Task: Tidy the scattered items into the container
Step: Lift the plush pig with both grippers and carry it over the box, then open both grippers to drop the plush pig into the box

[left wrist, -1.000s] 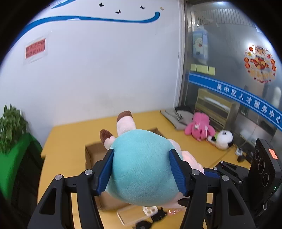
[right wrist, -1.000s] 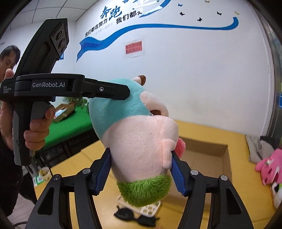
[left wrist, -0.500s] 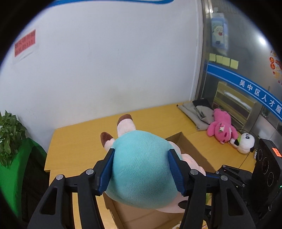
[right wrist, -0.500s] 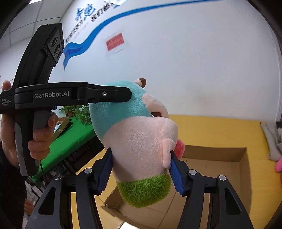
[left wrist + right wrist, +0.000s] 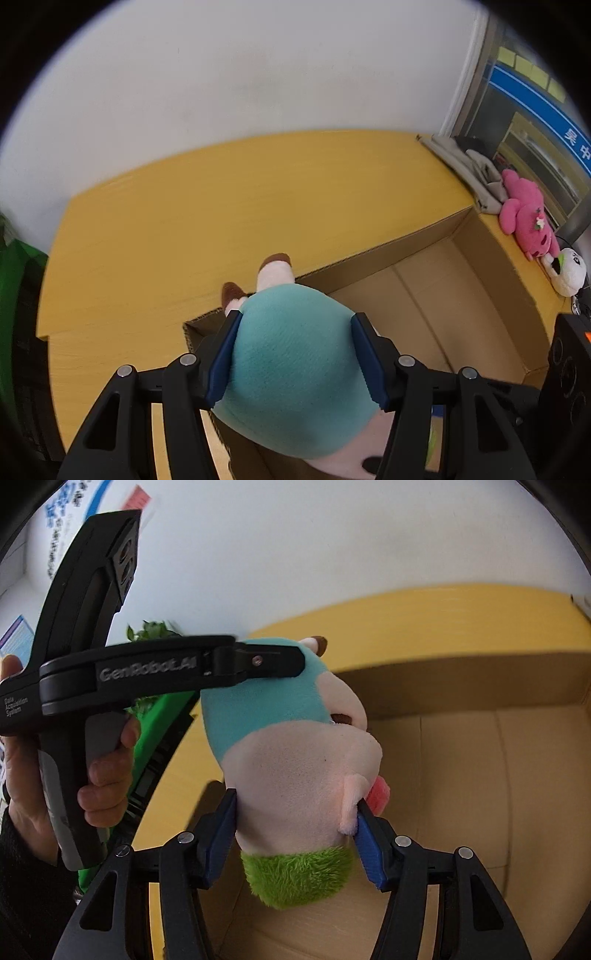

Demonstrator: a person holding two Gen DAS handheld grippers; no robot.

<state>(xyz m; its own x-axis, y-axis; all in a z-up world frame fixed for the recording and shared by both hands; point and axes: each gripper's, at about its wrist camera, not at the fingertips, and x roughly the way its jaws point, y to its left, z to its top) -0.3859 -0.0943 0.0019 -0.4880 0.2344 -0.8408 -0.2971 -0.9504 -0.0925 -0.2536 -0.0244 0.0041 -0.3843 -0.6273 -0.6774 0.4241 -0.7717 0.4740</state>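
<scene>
Plush toy hangs over the near end of the cardboard box, held by both of your tools. Left hand-held gripper pinches its teal back; right hand-held gripper pinches the pink body just above the green tuft. Pads dent the fabric on both. Judged soft, light, squashy, not fragile; grip the fat middle, not ears or tuft. Box sits on the yellow worktop; pink plush and white plush lie beyond the box's far corner.
</scene>
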